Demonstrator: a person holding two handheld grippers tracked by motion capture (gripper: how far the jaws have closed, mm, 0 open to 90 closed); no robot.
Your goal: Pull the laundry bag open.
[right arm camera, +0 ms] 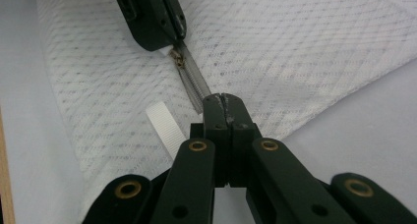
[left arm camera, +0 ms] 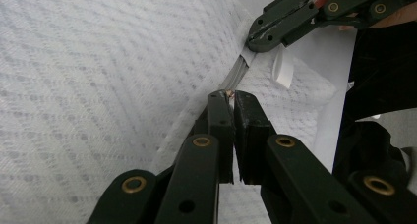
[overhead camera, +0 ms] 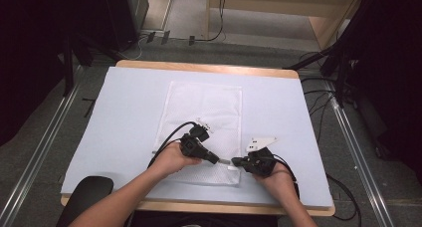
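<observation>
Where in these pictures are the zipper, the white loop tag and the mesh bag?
zipper (right arm camera: 193,81), right gripper view, on its grey teeth between the two grippers.
white loop tag (right arm camera: 164,127), right gripper view, on its ribbed middle.
mesh bag (overhead camera: 204,105), high view, on its flat upper half.

One white mesh laundry bag (overhead camera: 204,122) lies on the one tabletop (overhead camera: 124,112). The bag carries one zipper (right arm camera: 193,79), with one small metal pull (right arm camera: 179,62), and one white ribbon loop (right arm camera: 164,128). Two tools are at work on it: the left tool (overhead camera: 216,159) and the right tool (overhead camera: 235,162). Two hands hold them.
</observation>
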